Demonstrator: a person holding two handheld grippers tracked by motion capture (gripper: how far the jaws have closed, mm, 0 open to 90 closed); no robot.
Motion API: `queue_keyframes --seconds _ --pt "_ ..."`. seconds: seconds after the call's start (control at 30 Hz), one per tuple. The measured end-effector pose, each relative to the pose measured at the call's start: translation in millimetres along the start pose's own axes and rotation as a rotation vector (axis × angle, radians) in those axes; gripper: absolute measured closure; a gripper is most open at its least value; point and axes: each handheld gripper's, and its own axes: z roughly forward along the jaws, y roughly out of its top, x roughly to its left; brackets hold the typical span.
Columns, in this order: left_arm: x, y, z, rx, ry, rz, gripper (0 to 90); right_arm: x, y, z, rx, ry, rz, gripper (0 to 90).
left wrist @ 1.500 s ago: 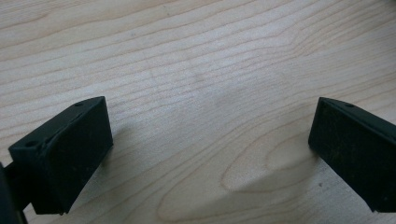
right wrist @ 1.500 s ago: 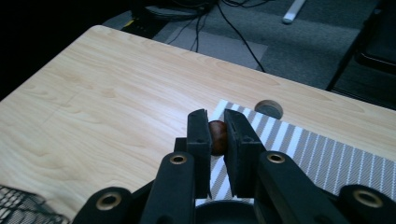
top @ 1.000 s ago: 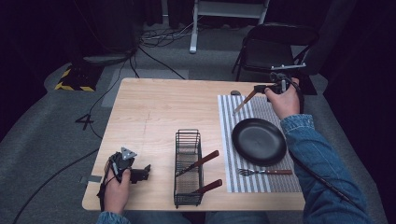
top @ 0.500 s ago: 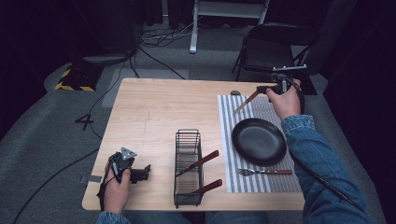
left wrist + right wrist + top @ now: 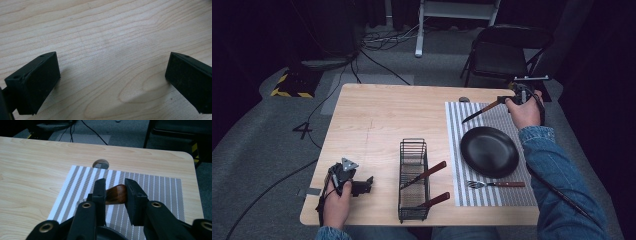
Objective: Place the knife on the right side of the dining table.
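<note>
**Right gripper holds knife over far right of table**

My right gripper (image 5: pixel 511 100) is up over the far right corner of the table (image 5: pixel 377 120), jaws narrow and clamped on the brown wooden handle of a knife (image 5: pixel 482 109). In the right gripper view the handle (image 5: pixel 116 194) sits between the two pads. Blade points toward table centre, slanting down over the far edge of the striped placemat (image 5: pixel 499 195), just beyond the black plate (image 5: pixel 490 151). I can't tell if the tip touches the mat.

My left gripper (image 5: pixel 353 184) rests at the near left corner, jaws wide, nothing between them; left gripper view shows bare wood grain between the pads.

Fork (image 5: pixel 495 184) lies on the placemat at the plate's near side. Wire rack (image 5: pixel 413 179) stands near the table's near edge, middle, with two wooden-handled utensils (image 5: pixel 427 173) in it.
</note>
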Motion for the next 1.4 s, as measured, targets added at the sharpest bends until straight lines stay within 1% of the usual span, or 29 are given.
queue_keyframes --seconds 0.07,0.17,0.23,0.47,0.57,0.63,0.67,0.83,0.87,0.93,1.0,1.03,1.13,1.4 --pt "-0.1 0.0 -0.1 0.001 -0.001 -0.001 0.0 -1.6 -1.0 0.7 0.002 -0.005 0.001 70.5" --pt "-0.1 0.0 0.0 0.0 0.0 -0.001 0.0 -4.7 -4.5 3.8 0.008 -0.033 -0.003 68.3" --pt "-0.1 0.0 0.0 0.0 -0.001 -0.001 0.0 -7.0 -7.2 7.2 0.01 -0.056 -0.015 66.2" --pt "-0.1 0.0 0.0 0.0 0.0 -0.001 0.0 -11.1 -10.8 11.3 0.016 -0.08 -0.012 64.2" --pt "-0.1 0.0 0.0 0.0 0.0 0.0 0.0 -15.3 -14.2 14.4 0.035 -0.092 -0.005 62.0" --pt "-0.1 -0.1 -0.1 0.001 -0.001 -0.001 0.0 -16.3 -15.1 15.0 0.037 -0.093 -0.002 61.6" --pt "-0.1 -0.1 -0.1 0.001 -0.001 -0.001 0.0 -19.4 -17.8 17.1 0.042 -0.098 0.009 60.6" --pt "-0.1 -0.1 -0.1 0.0 -0.001 -0.001 0.0 -24.1 -22.2 20.8 0.051 -0.108 0.022 58.7" --pt "-0.2 -0.1 0.0 0.0 0.0 -0.001 0.0 -27.0 -24.7 23.2 0.059 -0.112 0.04 57.7" --pt "-0.2 -0.1 -0.1 0.0 0.0 -0.001 0.0 -28.1 -25.6 24.0 0.062 -0.113 0.044 57.3" --pt "-0.2 -0.1 -0.1 0.0 0.0 -0.001 0.0 -32.1 -29.0 27.9 0.073 -0.121 0.063 55.7" --pt "-0.2 -0.1 -0.1 0.0 0.0 -0.001 0.0 -32.1 -29.0 27.9 0.073 -0.121 0.063 55.7" --pt "-0.2 -0.1 -0.1 0.0 -0.001 -0.001 0.0 -37.5 -33.7 33.7 0.088 -0.133 0.093 54.0" --pt "-0.2 -0.1 -0.1 0.0 0.0 -0.001 0.0 -43.4 -40.3 39.8 0.101 -0.147 0.11 52.8"
